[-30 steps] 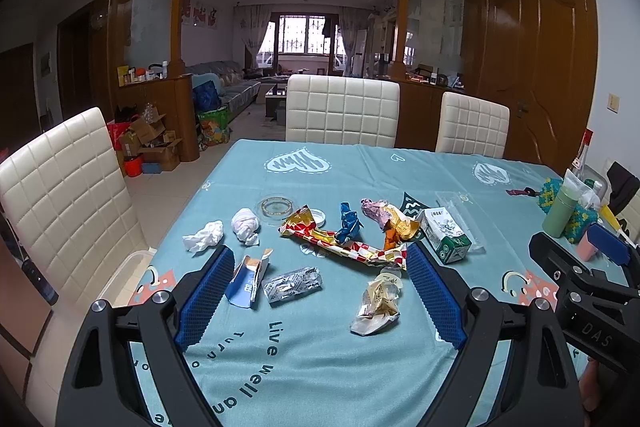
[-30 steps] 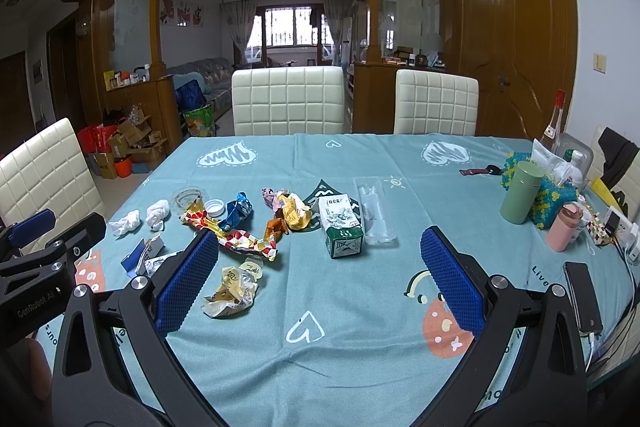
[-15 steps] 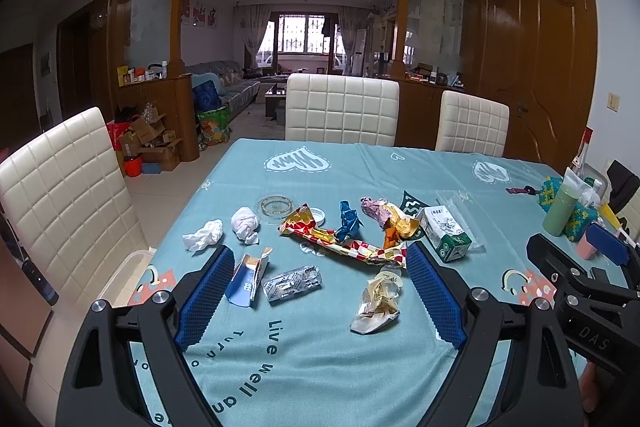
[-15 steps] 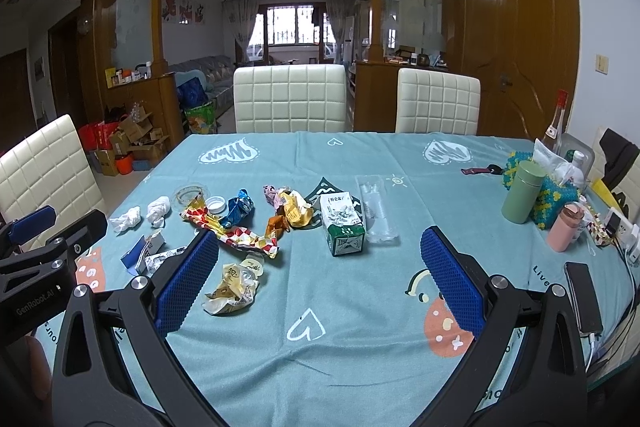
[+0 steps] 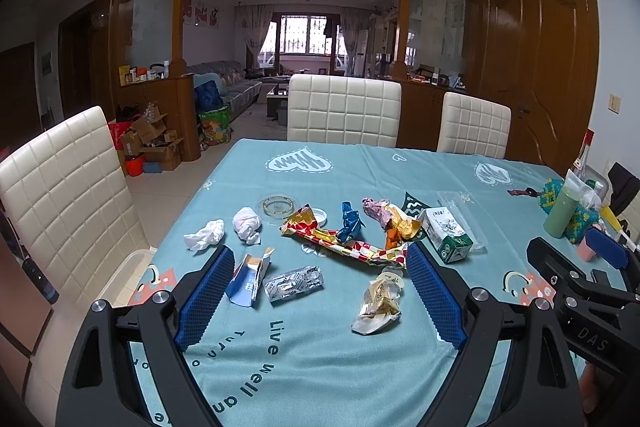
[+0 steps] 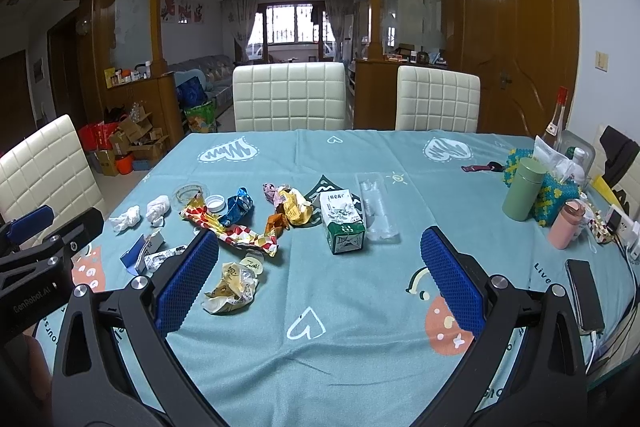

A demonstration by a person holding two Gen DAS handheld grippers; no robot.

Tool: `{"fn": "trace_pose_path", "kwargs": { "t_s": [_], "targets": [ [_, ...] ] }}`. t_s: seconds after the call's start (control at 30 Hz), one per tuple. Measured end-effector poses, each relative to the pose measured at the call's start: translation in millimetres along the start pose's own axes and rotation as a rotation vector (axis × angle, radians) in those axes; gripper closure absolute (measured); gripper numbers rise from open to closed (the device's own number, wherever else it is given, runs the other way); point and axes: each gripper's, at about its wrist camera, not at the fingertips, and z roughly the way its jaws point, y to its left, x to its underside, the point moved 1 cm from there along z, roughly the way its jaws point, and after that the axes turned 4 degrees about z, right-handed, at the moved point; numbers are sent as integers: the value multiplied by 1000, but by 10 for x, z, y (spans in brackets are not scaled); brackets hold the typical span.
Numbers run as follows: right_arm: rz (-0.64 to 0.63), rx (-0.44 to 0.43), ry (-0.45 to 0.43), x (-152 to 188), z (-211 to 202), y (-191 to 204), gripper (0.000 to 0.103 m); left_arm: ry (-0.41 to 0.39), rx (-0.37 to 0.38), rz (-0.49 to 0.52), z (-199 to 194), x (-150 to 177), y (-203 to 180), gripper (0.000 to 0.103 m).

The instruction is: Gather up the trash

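Trash lies on the teal tablecloth [image 5: 320, 355]: two white tissue wads [image 5: 205, 235], a torn blue carton [image 5: 248, 277], a silver foil pack [image 5: 294, 283], a long red-yellow wrapper [image 5: 344, 245], a blue wrapper [image 5: 351, 225], a crumpled gold wrapper [image 5: 378, 305] and a green-white box [image 5: 448, 235]. My left gripper [image 5: 318, 297] is open and empty above the near edge. My right gripper [image 6: 320, 283] is open and empty, with the gold wrapper [image 6: 232, 287] by its left finger and the box [image 6: 342, 221] ahead.
A green flask [image 6: 524, 189], pink bottle [image 6: 566, 225], glass bottle [image 6: 556, 119] and phone [image 6: 584, 295] stand along the right edge. A glass ashtray [image 5: 277, 207] sits behind the trash. White padded chairs [image 5: 344, 111] line the far and left sides.
Both views have shifted very slightly; the right wrist view sits a touch closer to the trash. Nothing on the table has moved and both grippers stay open.
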Motion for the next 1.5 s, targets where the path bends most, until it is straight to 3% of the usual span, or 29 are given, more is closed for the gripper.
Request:
{"fn": "trace_pose_path", "kwargs": {
  "t_s": [0.93,1.5],
  "targets": [
    [1,7,30,3,166,-1,3,30,0,3,156,-27,34,17],
    [-11,14,156,3,908,46,3,130,-17,14,809,-18,61,17]
  ]
}}
